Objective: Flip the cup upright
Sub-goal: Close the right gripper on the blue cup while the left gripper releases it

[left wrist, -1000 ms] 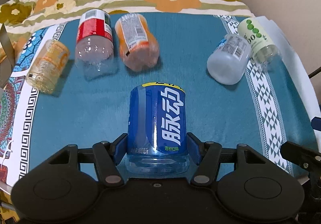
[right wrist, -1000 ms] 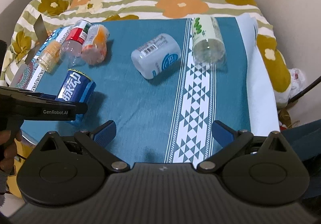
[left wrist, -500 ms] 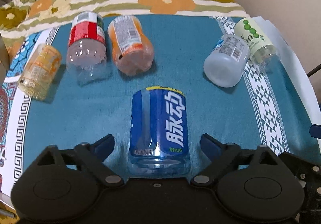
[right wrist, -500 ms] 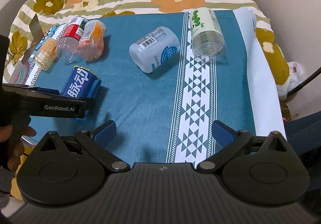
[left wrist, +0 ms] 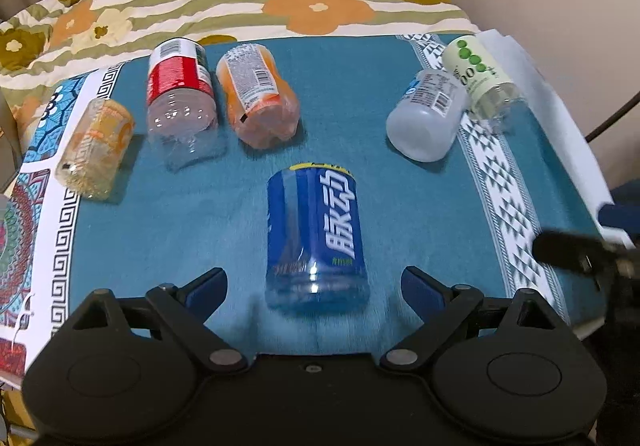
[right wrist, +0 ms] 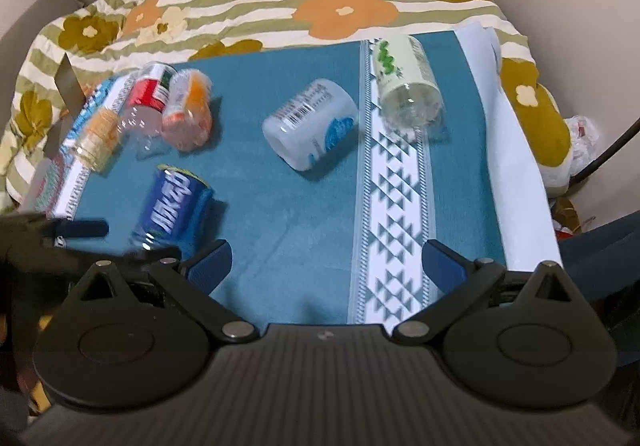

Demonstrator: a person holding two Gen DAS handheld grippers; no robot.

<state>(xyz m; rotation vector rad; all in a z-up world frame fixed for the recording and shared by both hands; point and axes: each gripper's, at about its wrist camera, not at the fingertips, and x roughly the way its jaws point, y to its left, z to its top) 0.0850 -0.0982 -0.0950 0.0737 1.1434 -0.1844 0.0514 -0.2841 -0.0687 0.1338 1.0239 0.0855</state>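
- Nearest the left wrist camera, the left gripper point(left wrist: 314, 288) has its jaws spread wide, a blue pad on either side of the blue cup point(left wrist: 316, 234) without touching it.
- That cup stands on the teal cloth point(left wrist: 192, 230), clear base toward the camera; its inside cannot be seen.
- From the right wrist view, the right gripper point(right wrist: 326, 262) is likewise released, over bare cloth, holding nothing. Only this view shows the blue cup from the side, tilted.
- Farther back lie five more containers on their sides: a yellow cup point(left wrist: 94, 150), a red-labelled cup point(left wrist: 180, 98), an orange cup point(left wrist: 256, 98), a white cup point(left wrist: 428, 118) and a green-dotted cup point(left wrist: 480, 76).
- Beyond them, a flowered quilt point(left wrist: 312, 6).
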